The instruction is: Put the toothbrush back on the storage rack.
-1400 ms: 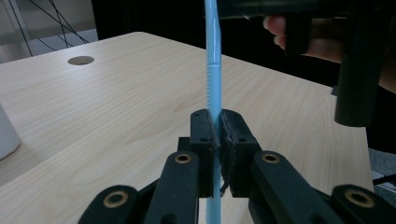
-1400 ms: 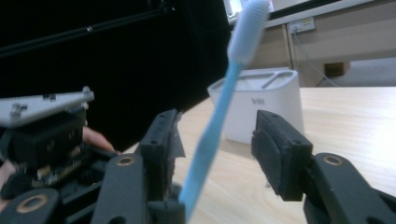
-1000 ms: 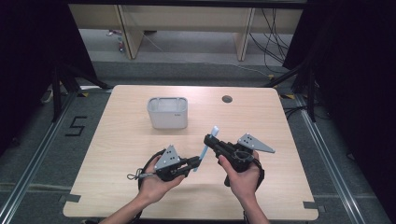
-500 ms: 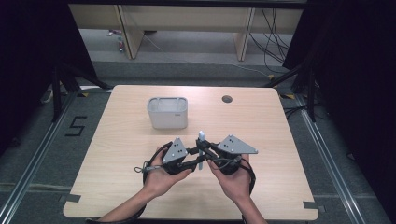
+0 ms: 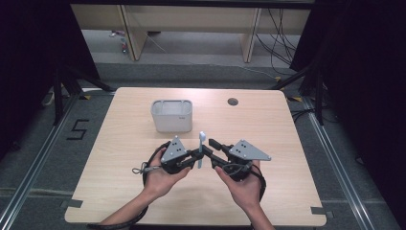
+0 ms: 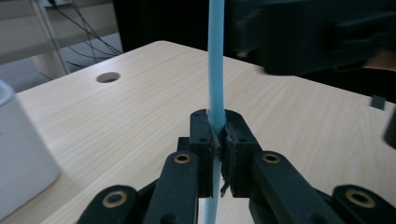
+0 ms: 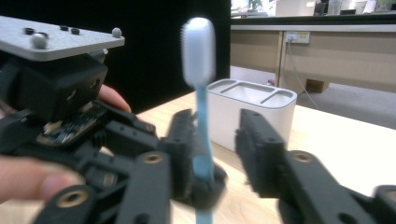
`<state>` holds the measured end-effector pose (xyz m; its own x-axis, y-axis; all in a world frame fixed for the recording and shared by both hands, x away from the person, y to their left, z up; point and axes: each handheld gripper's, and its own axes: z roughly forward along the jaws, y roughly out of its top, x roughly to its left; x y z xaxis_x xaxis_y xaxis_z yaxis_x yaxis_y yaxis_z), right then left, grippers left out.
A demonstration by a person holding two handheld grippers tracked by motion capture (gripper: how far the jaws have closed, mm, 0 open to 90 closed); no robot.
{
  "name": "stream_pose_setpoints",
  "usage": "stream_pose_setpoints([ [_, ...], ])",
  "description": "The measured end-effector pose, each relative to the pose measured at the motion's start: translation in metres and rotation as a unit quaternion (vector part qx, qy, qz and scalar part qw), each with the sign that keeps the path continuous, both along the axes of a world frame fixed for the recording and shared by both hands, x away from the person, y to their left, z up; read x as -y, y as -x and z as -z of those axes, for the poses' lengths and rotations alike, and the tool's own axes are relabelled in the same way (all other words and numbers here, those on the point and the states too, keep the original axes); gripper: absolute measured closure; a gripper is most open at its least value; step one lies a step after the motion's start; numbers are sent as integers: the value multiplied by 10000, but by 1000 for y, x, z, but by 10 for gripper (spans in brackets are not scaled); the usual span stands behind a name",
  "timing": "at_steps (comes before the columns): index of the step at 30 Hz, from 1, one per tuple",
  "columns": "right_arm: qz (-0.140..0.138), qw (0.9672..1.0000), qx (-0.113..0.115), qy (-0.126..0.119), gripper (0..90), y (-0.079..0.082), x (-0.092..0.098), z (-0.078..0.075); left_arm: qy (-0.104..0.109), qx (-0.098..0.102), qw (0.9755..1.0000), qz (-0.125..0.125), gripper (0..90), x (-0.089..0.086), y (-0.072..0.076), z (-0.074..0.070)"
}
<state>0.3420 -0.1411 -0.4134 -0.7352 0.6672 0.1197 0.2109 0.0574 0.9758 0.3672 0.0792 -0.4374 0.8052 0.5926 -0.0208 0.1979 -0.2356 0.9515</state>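
Observation:
A light blue toothbrush with a white head stands upright over the table's front middle. My left gripper is shut on its handle, and its jaws have just closed on it. My right gripper faces the left one from the right. Its jaws have just been opening and now stand apart around the toothbrush without pressing it; the right gripper is open. A white toothbrush holder stands behind the grippers, with several slots in its top.
The light wooden table has a round cable hole at the back right. The holder stands close on the left in the left gripper view. Dark floor and shelving lie beyond the table's far edge.
The two hands have come together. The toothbrush, first tilted in the right gripper, now stands upright in the left gripper. The right gripper's jaws have opened off it.

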Motion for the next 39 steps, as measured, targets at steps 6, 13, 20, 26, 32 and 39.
stream_pose_setpoints([
  [6, 189, 9998, -5, -50, 542, 6, 16, 5, 46, 201, 9991, -360, 833, -25, -7, -4],
  [13, 611, 9981, -6, 127, 477, 7, 38, 18, 87, 490, 9962, -709, 833, -52, -10, -11],
  [20, 884, 9959, -123, 121, 447, 7, 53, 31, 124, 595, 9936, -948, 833, -72, -13, -15],
  [26, 1041, 9942, -220, 139, 453, 8, 60, 41, 112, 684, 9918, -1072, 833, -85, -15, -18],
  [32, 1152, 9931, -205, 121, 453, 8, 65, 51, 119, 774, 9905, -1131, 833, -91, -15, -21],
  [39, 1285, 9908, -385, 163, 442, 10, 69, 60, 226, 853, 9891, -1176, 833, -94, -17, -23],
])
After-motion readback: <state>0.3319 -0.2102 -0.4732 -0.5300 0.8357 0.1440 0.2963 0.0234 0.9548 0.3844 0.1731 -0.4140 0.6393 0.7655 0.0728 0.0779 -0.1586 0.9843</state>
